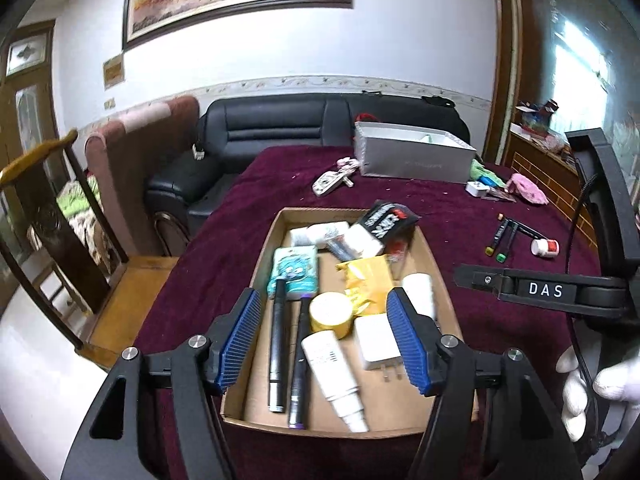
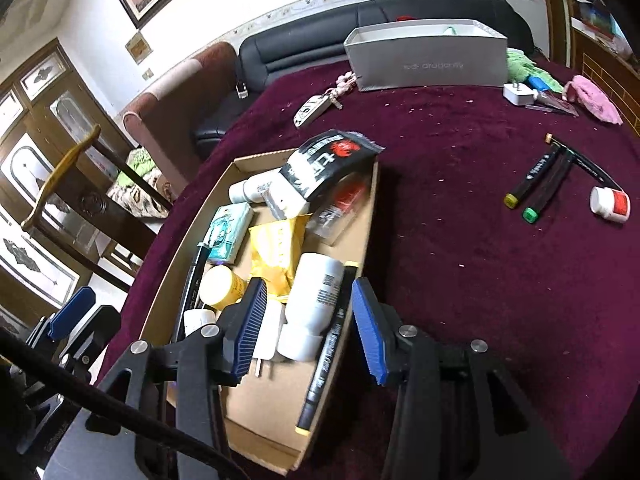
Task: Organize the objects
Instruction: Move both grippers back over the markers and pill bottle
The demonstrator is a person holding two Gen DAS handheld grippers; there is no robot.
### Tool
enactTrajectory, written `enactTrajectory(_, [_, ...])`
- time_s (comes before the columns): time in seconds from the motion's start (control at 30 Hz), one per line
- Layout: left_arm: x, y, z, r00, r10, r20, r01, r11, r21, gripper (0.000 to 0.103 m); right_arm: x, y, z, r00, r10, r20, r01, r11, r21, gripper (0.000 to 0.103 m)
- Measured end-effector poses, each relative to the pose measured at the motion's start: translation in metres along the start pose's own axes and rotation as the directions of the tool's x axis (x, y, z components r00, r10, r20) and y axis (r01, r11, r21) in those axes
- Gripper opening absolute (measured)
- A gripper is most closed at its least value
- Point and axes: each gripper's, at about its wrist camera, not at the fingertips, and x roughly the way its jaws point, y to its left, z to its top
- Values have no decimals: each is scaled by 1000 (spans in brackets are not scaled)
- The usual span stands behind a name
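Hovering over a cardboard tray (image 1: 260,264) of light, stiff bottles and pens, both grippers (image 1: 324,340) (image 2: 306,320) hang with fingers apart, empty; grip each item mid-body.

Both wrist views down (near) over cardboard tray (image 1: 276,224)

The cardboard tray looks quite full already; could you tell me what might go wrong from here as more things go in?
1. The black packet already sits atop the pile at the far end of the cardboard tray, above its rim; another item could tip it onto the cloth.
2. The marker leans along the right wall, so a nudge might knock it out.
3. Both the left gripper and right gripper hang open over the tray, close together; they could collide.
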Motion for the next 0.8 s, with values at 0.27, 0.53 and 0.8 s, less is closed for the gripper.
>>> enactTrajectory(0.27, [-9, -54, 3, 1000, -28, -9, 29, 993, 112, 60, -30, -43, -6, 999, -3, 51, -1, 997, 72, 49])
enactTrajectory(0.53, [-6, -116, 1, 997, -63, -55, 74, 969, 234, 60, -56, -98, -14, 996, -25, 90, 11, 988, 157, 53])
enactTrajectory(0.8, [14, -173, -1, 986, -105, -127, 140, 941, 310, 60, -75, -158, -20, 992, -74, 101, 47, 968, 248, 53])
